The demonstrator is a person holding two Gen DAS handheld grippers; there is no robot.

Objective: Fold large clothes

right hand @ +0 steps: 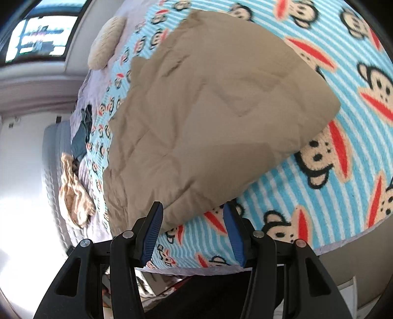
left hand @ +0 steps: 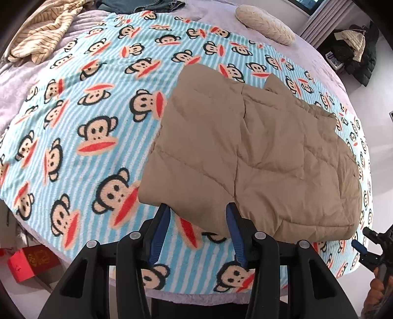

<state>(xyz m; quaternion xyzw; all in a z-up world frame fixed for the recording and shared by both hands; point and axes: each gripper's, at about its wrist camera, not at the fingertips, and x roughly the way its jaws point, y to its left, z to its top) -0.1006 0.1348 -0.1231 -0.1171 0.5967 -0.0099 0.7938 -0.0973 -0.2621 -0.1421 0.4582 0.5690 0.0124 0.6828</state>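
A tan quilted jacket (left hand: 253, 157) lies folded in a flat rectangle on the monkey-print blanket (left hand: 81, 137). It also fills the middle of the right wrist view (right hand: 208, 117). My left gripper (left hand: 196, 208) is open and empty, its blue pads at the jacket's near edge, just above the blanket. My right gripper (right hand: 192, 208) is open and empty at another edge of the jacket, fingers either side of its hem. The right gripper also shows at the lower right of the left wrist view (left hand: 361, 243).
A cream striped garment (left hand: 41, 32) and dark clothes (left hand: 137, 6) lie at the bed's far side. A fuzzy beige pillow (left hand: 265, 22) lies at the back. A red box (left hand: 32, 263) sits on the floor at left. Coats hang at right (left hand: 356, 49).
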